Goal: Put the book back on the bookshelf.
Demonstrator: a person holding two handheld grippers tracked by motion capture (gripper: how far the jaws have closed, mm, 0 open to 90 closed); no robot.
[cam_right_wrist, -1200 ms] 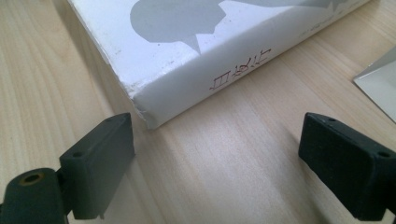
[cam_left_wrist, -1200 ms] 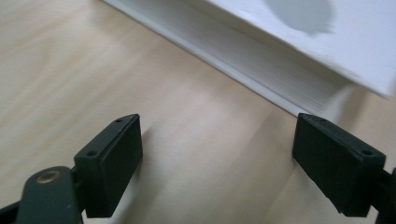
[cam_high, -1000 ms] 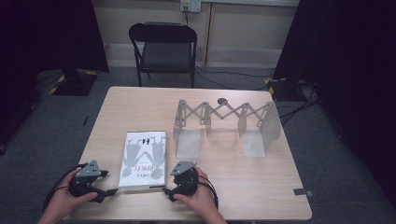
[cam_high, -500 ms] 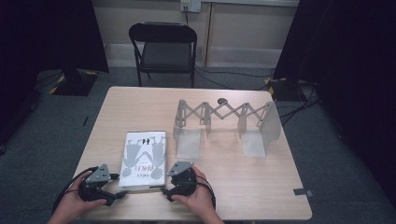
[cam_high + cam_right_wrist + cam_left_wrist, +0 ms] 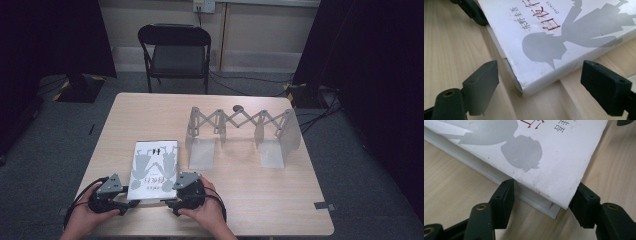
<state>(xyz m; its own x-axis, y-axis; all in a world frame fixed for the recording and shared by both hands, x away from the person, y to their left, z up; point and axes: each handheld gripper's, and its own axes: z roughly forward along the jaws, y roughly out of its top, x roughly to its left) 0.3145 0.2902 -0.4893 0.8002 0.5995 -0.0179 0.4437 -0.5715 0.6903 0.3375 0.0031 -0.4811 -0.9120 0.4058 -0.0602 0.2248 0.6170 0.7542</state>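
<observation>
A: What's laid out in front of you, biggest things first?

B: The desk [image 5: 260, 200] carries everything. On its far right half stands an accordion-style book rack [image 5: 240, 131], stretched out and holding nothing. Near me, left of centre, a white book [image 5: 153, 164] lies flat with its cover up, its near edge close to the desk's near edge. Smallest of all are my two tools at that near edge.

A: How do they stand?

B: My left tongs [image 5: 542, 197] are open around the book's near left corner: one jaw rests against the page edge, the other sits just beside the near edge, not clamped. My right tongs [image 5: 539, 82] gape wide about the near right corner, both jaws apart from the book. Neither has hold of anything.

A: So the step in hand is the grasp?

B: I judge so: taking the book by its near corners, likely to stand it in the rack. To do it well, I'd slide each lower jaw flat along the desk under the corner and bring the upper jaw onto the cover, so I pinch the whole thickness. Catching just the cover would let the pages sag open. I'd close both sides evenly and lift level.
</observation>
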